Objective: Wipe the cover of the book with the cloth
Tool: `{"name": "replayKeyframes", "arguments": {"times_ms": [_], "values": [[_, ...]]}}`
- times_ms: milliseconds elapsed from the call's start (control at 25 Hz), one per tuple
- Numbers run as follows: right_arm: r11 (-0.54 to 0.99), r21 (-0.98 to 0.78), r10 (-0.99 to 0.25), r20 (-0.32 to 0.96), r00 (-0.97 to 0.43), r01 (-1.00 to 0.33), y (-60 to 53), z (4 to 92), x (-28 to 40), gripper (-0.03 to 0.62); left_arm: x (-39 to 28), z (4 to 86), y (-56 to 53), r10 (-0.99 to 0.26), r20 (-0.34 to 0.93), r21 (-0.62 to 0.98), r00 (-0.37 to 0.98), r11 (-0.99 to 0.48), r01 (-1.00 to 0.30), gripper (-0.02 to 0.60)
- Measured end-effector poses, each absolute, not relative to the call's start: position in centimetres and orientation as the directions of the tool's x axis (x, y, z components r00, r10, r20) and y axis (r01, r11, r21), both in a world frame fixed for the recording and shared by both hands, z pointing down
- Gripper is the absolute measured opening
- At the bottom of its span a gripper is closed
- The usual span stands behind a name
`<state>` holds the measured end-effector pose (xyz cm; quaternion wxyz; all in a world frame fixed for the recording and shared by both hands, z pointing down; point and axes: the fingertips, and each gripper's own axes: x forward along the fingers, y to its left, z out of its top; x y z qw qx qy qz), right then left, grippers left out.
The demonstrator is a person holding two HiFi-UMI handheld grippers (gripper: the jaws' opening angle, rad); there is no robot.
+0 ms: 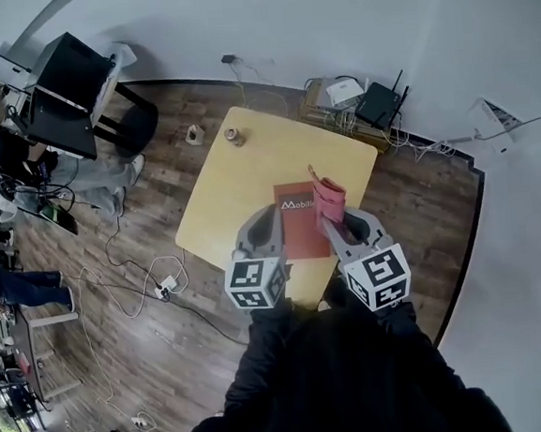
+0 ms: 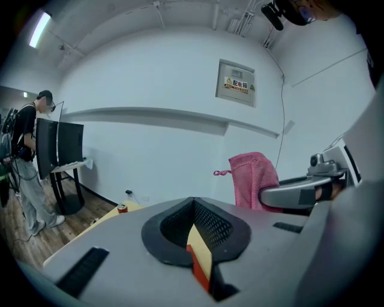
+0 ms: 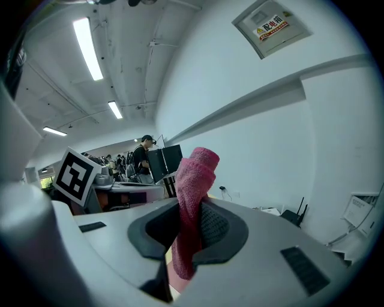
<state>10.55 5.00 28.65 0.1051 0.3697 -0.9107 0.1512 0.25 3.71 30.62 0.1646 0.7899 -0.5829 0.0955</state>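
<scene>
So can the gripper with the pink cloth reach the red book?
Probably yes. The right gripper holds the cloth over the book, which lies flat and uncovered on the table, with nothing between them.

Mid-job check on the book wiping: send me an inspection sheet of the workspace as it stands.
Surface: light wooden table, top looks dry.
Job's things: red book lies flat near the table's near edge; pink cloth stands up from the right gripper.
Clutter: small can near the far edge.
Grippers: left gripper shut, nothing held; right gripper shut on the cloth.
Cables: loose cables and a power strip on the floor; a tangle by the router.
Surroundings: wood floor, white walls, person at left.
</scene>
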Motion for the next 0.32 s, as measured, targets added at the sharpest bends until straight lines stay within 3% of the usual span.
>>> {"name": "replayKeyframes", "arguments": {"times_ms": [320], "values": [[0.672, -0.191, -0.652, 0.305, -0.694, -0.715, 5.4, 28.9, 11.9, 0.075, 2.1, 30.5, 4.2, -0.884, 0.342, 0.142, 0.318, -0.286, -0.948, 0.034]]}}
